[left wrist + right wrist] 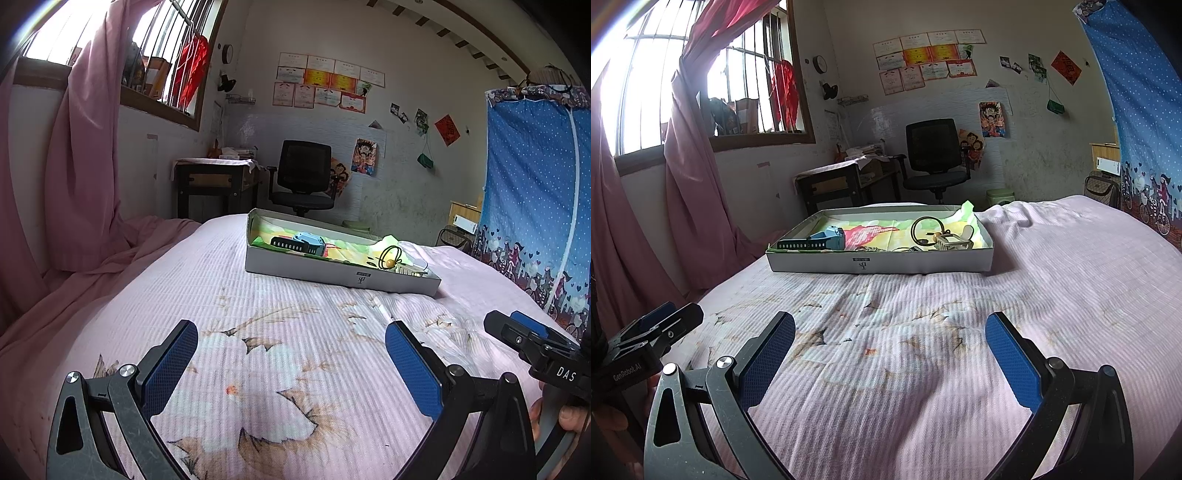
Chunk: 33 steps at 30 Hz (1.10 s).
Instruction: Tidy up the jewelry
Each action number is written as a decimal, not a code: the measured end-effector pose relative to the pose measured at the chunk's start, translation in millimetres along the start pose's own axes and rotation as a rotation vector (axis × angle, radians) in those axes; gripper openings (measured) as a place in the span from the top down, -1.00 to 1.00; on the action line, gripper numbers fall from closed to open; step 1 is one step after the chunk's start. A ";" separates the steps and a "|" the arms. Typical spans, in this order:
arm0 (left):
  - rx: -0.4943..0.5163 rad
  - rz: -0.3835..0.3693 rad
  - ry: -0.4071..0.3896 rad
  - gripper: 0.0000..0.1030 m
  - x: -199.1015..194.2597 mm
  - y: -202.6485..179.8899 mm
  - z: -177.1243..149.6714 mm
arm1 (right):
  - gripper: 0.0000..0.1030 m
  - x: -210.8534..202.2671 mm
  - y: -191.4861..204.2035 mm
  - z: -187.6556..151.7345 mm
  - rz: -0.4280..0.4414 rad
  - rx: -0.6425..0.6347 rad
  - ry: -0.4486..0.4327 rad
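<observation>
A shallow white cardboard tray [879, 264] lined with colourful paper lies on the pink bed. In it are a blue watch with a black strap [816, 240], a dark ring-shaped bangle [925, 229], a pale hair claw [955, 242] and small chain pieces [871, 249]. The tray also shows in the left wrist view [332, 275], with the watch [299, 243] and the bangle [390, 256]. My left gripper [291, 354] is open and empty above the bedspread, well short of the tray. My right gripper [890, 345] is open and empty, also short of the tray.
The bed carries a pink floral bedspread [923, 369]. Pink curtains [74, 184] hang at the left. A desk [846, 181] and a black office chair [936, 158] stand behind the bed. A blue fabric wardrobe [535, 203] stands at the right.
</observation>
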<state>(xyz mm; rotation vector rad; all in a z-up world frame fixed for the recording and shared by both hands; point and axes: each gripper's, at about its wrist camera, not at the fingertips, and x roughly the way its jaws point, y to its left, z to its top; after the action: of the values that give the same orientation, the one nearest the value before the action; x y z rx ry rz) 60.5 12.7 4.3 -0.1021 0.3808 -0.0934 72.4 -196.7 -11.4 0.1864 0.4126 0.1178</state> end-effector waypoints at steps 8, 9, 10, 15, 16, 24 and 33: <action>0.003 0.000 0.002 -0.98 -0.8 1.7 0.1 | -0.97 0.1 -1.2 0.1 0.000 0.001 -0.001; 0.004 0.000 0.002 -0.98 -0.7 2.1 0.0 | -0.97 0.1 -0.1 -0.1 0.001 0.001 0.000; 0.003 0.000 0.003 -0.98 -0.3 1.1 -0.1 | -0.97 0.2 -0.4 -0.1 0.001 0.001 0.000; 0.002 0.000 0.004 -0.98 -0.4 1.7 -0.2 | -0.97 0.7 0.0 -0.5 0.002 0.001 0.000; 0.002 0.000 0.003 -0.98 -0.4 0.8 -0.3 | -0.97 0.8 0.4 -0.6 0.002 0.002 0.000; 0.002 0.001 0.005 -0.98 0.3 1.3 -0.7 | -0.97 2.3 2.2 -1.2 0.003 0.002 0.003; 0.003 0.037 -0.004 -0.98 3.5 4.0 -0.2 | -0.97 4.6 3.5 -2.9 0.006 0.002 0.006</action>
<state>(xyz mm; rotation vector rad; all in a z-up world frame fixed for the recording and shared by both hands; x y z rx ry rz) 64.0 16.3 2.4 -0.0921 0.3781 -0.0577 75.1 -192.2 -15.1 0.1889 0.4185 0.1242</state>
